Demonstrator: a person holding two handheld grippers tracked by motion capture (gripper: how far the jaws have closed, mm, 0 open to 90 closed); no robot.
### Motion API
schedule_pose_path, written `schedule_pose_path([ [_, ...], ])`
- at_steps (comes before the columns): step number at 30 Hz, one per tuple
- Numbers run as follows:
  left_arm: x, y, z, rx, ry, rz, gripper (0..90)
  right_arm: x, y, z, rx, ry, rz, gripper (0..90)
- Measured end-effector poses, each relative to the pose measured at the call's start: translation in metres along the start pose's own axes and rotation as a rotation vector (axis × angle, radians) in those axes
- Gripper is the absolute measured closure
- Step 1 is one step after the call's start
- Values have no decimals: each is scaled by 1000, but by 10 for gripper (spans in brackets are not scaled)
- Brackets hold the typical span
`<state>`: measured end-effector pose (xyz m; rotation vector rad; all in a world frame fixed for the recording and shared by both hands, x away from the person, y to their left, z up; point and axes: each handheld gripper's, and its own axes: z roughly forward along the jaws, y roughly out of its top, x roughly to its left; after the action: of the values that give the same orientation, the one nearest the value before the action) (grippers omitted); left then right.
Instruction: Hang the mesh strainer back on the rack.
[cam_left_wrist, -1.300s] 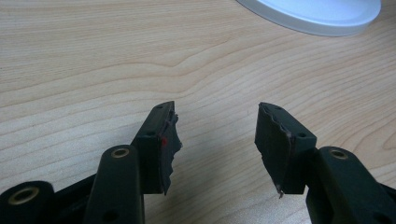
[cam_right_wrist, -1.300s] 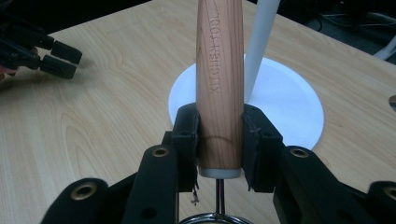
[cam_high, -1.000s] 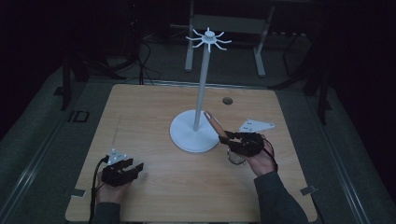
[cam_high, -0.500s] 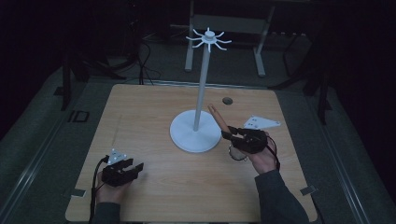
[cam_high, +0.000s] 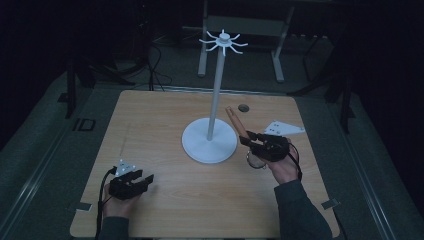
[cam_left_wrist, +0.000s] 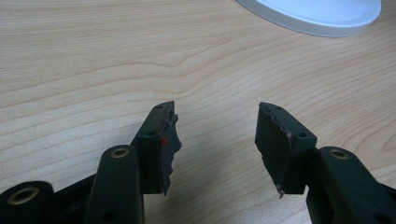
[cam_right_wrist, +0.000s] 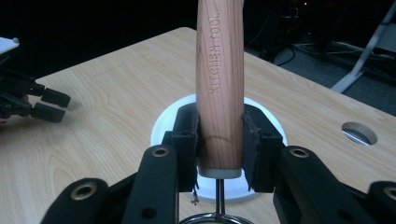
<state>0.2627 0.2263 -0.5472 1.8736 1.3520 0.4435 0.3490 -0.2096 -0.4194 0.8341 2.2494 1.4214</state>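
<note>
A white hook stand (cam_high: 215, 95) rises from a round base (cam_high: 209, 145) in the middle of the wooden table, its ring of hooks (cam_high: 223, 41) at the top. Just right of the base, my right gripper (cam_high: 250, 140) is shut on the wooden handle (cam_high: 235, 120) of a kitchen tool, which slants up toward the pole. In the right gripper view both pads of the right gripper (cam_right_wrist: 219, 144) press the handle (cam_right_wrist: 219, 84), and a metal ring (cam_right_wrist: 215, 218) hangs below. At the table's front left, my left gripper (cam_high: 142, 181) rests open; its jaws (cam_left_wrist: 215, 140) hold nothing.
A small round hole (cam_high: 243, 107) sits in the tabletop behind the stand. The stand's base (cam_left_wrist: 317, 14) lies ahead of the left gripper. The left gripper (cam_right_wrist: 51, 105) shows far off in the right gripper view. Dark floor, cables and a metal frame (cam_high: 240, 30) surround the table.
My right hand has shifted slightly to the right with the wooden-handled tool still gripped. The left hand and the stand have not moved.
</note>
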Motion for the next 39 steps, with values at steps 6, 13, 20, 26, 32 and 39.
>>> schedule_pose_path([
  [6, 0, 0, 0, 0, 0, -1, 481, -1, 3, -3, -15, -6, 5, 692],
  [13, 0, 0, 0, 0, 1, 0, 481, -2, 8, -5, -35, -9, 7, 692],
  [20, 0, 0, 0, 0, 2, 0, 481, -3, 12, -7, -54, -10, 15, 692],
  [26, 0, 0, 0, 0, 1, 0, 481, -4, 16, -8, -59, 4, 23, 692],
  [32, 0, 0, 0, 0, 2, 0, 481, -5, 19, -9, -74, 8, 31, 692],
  [39, 1, 0, 0, 0, 2, -1, 481, -6, 25, -10, -93, 9, 34, 692],
])
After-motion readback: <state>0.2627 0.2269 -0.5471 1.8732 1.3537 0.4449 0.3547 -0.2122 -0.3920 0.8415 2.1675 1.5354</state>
